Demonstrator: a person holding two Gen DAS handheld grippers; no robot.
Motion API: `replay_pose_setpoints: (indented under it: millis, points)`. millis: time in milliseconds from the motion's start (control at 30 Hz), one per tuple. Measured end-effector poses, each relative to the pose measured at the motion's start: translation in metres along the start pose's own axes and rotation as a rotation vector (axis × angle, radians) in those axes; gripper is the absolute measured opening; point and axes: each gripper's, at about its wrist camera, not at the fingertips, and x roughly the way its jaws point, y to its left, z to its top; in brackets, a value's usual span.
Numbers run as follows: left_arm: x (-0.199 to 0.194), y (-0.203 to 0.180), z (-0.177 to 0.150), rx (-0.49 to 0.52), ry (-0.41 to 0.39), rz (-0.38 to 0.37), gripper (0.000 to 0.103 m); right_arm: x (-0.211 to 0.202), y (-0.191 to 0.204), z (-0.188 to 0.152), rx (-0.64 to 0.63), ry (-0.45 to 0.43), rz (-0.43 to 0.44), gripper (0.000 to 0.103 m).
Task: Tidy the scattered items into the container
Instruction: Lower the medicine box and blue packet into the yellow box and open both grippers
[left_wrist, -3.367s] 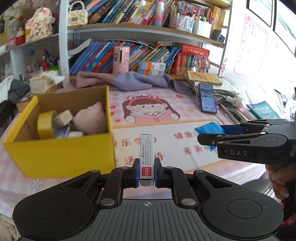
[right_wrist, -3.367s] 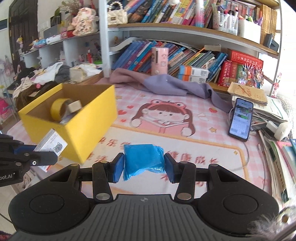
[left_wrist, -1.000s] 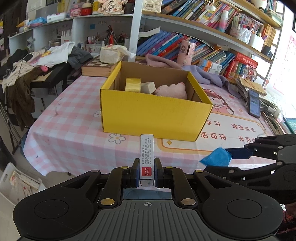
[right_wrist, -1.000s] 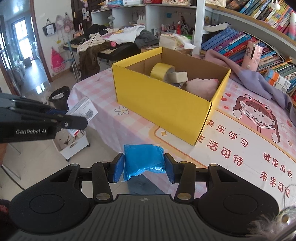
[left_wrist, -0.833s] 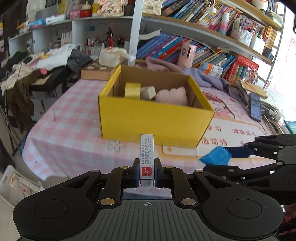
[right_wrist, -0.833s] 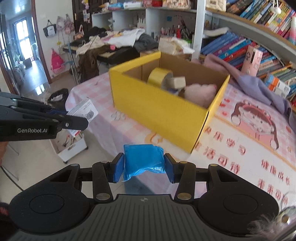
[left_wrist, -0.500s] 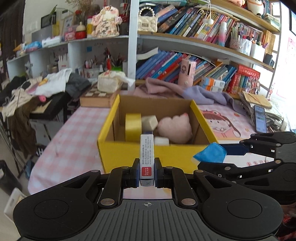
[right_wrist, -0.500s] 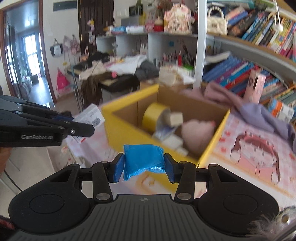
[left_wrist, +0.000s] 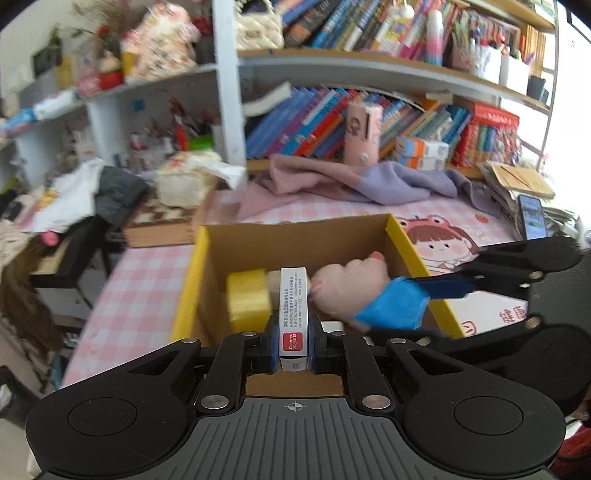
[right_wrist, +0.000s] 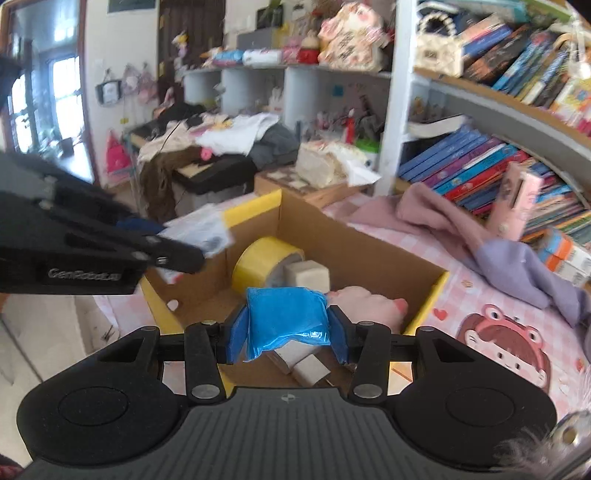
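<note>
both loads (left_wrist: 293, 314) (right_wrist: 287, 320) above box rim (left_wrist: 406, 240)

- Open yellow cardboard box (left_wrist: 402, 236): near wall hidden behind the left gripper (left_wrist: 293, 350) body; floor largely covered
- Small white carton with red label (left_wrist: 293, 306): lower end buried between blue pads; a blurred smear in the right wrist view
- Yellow tape roll (right_wrist: 264, 260): partly masked by crumpled blue plastic packet (right_wrist: 286, 317)
- Pink plush toy (left_wrist: 347, 286): partly covered by that packet
- Book spines: titles unreadable
</note>
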Motion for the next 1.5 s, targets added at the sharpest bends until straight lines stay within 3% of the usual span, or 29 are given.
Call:
replay_pose_setpoints:
  millis: [200, 467, 867, 1033, 1200, 1300, 1433, 1500]
  points:
    - [0.055, -0.005, 0.021, 0.104, 0.120, -0.034, 0.013, 0.046, -0.014, 0.009, -0.132, 0.110, 0.033, 0.044]
    - [0.116, -0.002, 0.030, 0.102, 0.278, -0.100, 0.013, 0.083, -0.018, 0.009, -0.234, 0.230, 0.064, 0.044]
    - [0.143, 0.000, 0.031, 0.084, 0.318, -0.130, 0.014, 0.101, -0.018, 0.006, -0.265, 0.279, 0.069, 0.045]
    - [0.137, -0.001, 0.033, 0.088, 0.272, -0.122, 0.018, 0.100, -0.020, 0.006, -0.249, 0.272, 0.055, 0.045]
    - [0.121, -0.001, 0.037, 0.078, 0.211, -0.114, 0.034, 0.093, -0.024, 0.011, -0.216, 0.241, 0.044, 0.052]
    - [0.106, -0.004, 0.039, 0.097, 0.176, -0.105, 0.035, 0.082, -0.027, 0.015, -0.179, 0.217, 0.045, 0.053]
    - [0.077, -0.005, 0.041, 0.105, 0.098, -0.075, 0.050, 0.060, -0.030, 0.021, -0.146, 0.162, 0.027, 0.058]
    - [0.062, -0.004, 0.041, 0.096, 0.066, -0.075, 0.051, 0.048, -0.030, 0.023, -0.131, 0.132, 0.016, 0.058]
